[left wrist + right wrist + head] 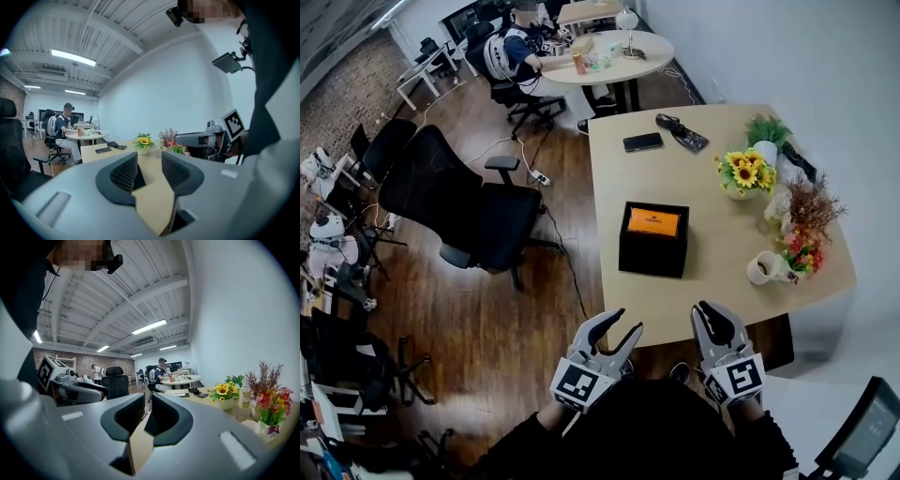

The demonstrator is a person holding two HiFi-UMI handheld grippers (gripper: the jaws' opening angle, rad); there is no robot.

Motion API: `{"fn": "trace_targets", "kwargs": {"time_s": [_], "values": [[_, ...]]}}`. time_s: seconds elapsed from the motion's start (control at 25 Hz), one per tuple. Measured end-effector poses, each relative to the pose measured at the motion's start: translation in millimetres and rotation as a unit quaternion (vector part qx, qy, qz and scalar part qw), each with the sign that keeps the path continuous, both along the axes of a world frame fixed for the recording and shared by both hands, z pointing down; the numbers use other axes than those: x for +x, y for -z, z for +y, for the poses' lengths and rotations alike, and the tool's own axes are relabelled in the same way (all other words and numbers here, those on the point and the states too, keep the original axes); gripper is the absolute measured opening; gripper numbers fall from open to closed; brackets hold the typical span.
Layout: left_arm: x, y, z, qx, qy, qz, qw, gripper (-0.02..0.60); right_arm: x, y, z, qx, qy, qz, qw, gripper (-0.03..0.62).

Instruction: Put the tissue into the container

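Note:
A black box with an orange panel on its top stands in the middle of the wooden table. No loose tissue shows in any view. Both grippers hang close to my body, short of the table's near edge. My left gripper has its jaws a narrow gap apart with nothing between them. My right gripper is shut and empty. Each gripper shows at the edge of the other's view, both pointing along the tabletop.
On the table's right side stand a sunflower pot, more flowers and a white mug. A phone and a black device lie at the far end. A black office chair stands to the left. A person sits at a round table beyond.

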State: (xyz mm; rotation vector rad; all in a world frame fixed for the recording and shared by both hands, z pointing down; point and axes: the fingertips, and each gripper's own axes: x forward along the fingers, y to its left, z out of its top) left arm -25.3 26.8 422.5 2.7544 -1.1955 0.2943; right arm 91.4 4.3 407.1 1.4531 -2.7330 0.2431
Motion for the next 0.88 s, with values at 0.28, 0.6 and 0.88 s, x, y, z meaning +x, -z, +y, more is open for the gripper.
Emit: {"fn": "trace_targets", "kwargs": {"time_s": [0.28,0.6,0.88], "values": [[14,-6,1,-0.003,-0.008,-0.003,1.0,0.144,3,-7,2,-0.002,0.013,0.005,1.0,0.046],[14,-13,0,-0.014,-0.012,-0.011,0.9998,0.144,5,-8,1,-0.006,0.012,0.003,1.0,0.046],[14,-12,0,-0.02,-0.013,-0.006,0.9997,0.144,2,-7,1,-0.007,0.014,0.005,1.0,0.046]]}}
